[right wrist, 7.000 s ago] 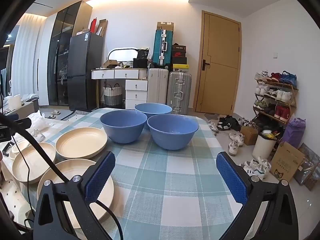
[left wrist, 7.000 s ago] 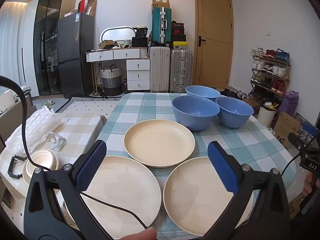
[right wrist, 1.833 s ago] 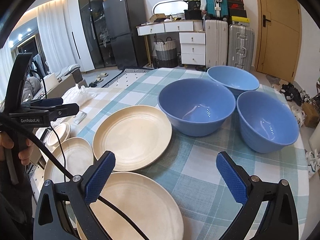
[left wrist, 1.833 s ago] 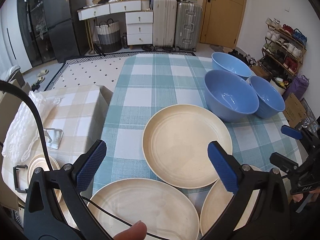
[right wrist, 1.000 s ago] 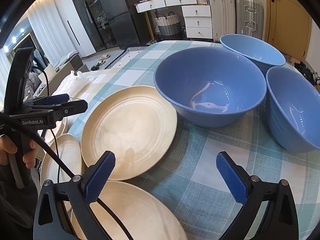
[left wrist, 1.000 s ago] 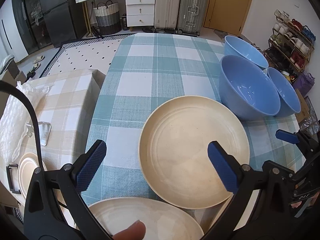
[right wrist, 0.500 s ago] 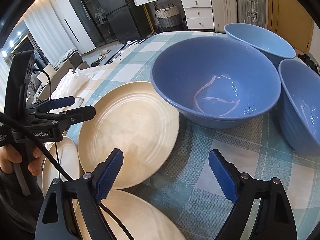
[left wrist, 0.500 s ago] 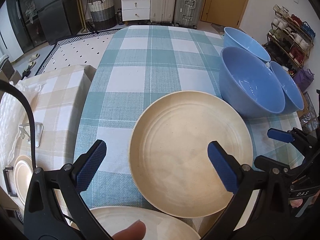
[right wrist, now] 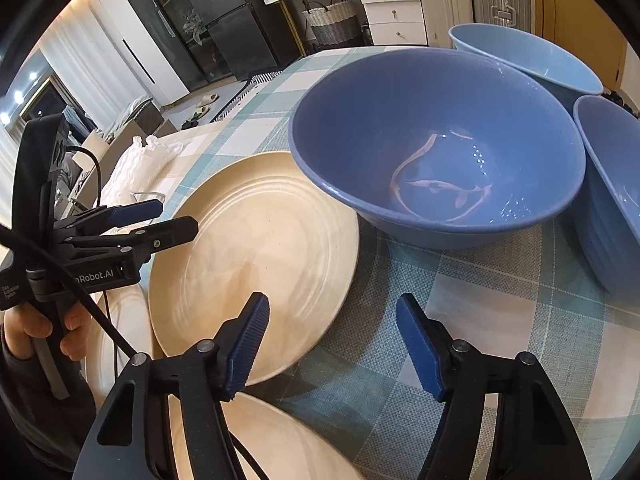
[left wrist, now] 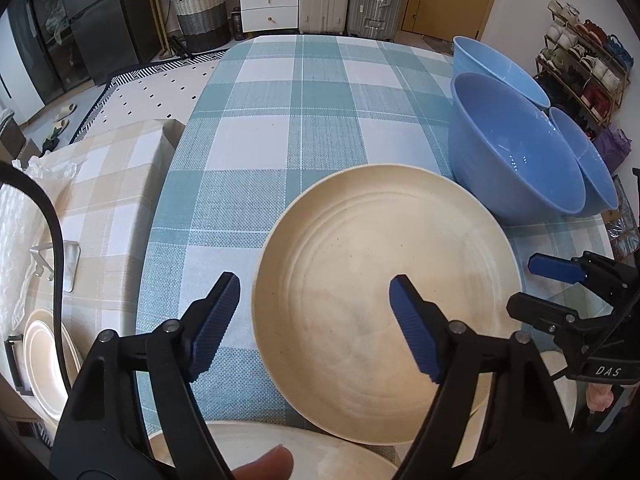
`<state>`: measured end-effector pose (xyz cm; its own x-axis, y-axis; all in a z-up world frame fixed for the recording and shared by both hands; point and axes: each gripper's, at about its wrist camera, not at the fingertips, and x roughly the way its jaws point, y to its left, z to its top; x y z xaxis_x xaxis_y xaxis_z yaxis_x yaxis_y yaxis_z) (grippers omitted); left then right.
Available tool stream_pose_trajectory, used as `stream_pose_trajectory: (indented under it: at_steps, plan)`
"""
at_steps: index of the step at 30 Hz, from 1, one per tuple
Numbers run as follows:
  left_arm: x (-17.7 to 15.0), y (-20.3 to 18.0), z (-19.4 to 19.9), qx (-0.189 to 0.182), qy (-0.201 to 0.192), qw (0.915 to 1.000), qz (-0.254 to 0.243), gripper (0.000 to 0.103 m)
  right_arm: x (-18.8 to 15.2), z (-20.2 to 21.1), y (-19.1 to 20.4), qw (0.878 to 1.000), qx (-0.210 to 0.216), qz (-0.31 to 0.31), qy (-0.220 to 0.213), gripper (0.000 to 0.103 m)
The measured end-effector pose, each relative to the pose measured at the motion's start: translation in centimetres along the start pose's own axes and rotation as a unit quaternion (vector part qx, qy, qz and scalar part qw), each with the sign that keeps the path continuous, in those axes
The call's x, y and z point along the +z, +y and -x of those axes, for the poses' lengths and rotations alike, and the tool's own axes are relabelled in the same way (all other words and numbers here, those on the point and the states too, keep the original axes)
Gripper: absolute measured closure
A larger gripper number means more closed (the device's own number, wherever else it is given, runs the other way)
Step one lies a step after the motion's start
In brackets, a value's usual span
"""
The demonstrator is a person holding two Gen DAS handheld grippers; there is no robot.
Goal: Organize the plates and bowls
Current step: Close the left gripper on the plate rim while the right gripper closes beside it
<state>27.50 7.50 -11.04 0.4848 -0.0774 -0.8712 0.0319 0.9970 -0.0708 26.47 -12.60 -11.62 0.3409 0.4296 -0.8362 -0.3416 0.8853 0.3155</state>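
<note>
Table, teal check cloth: three cream plates near side, three blue bowls far right, nothing stacked yet.

Centre plate: flat on cloth, rim touching nearest blue bowl. Now fills left wrist view; both cameras closer and lower than a second ago.

Left gripper: jaws narrowed since half a second ago, still released, straddling plate's near-left rim, holding nothing.

Right gripper: likewise narrowed, released, empty, over plate's near-right edge.

Judgement: two-sided lift of centre plate imminent; stacking not begun.
</note>
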Motion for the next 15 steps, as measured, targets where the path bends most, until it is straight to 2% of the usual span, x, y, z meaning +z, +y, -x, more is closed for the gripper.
stream_pose_trajectory:
  at_steps: [3, 9, 11, 15]
  plan:
    - [-0.1, 0.0, -0.4, -0.001, 0.004, 1.0000, 0.001, 0.038, 0.0, -0.4, 0.0, 1.000, 0.004, -0.003, 0.004, 0.045]
    - [-0.2, 0.0, -0.6, 0.002, 0.004, 1.0000, 0.001, 0.048, 0.1, -0.9, 0.1, 1.000, 0.012, -0.008, 0.010, 0.055]
    - [-0.3, 0.1, -0.6, 0.004, 0.004, 1.0000, 0.002, 0.051, 0.1, -1.3, 0.3, 1.000, 0.012, -0.008, 0.014, 0.062]
    - [-0.3, 0.1, -0.6, 0.022, 0.003, 0.9998, -0.003, 0.062, 0.1, -1.8, 0.6, 1.000, 0.014, -0.007, 0.020, 0.067]
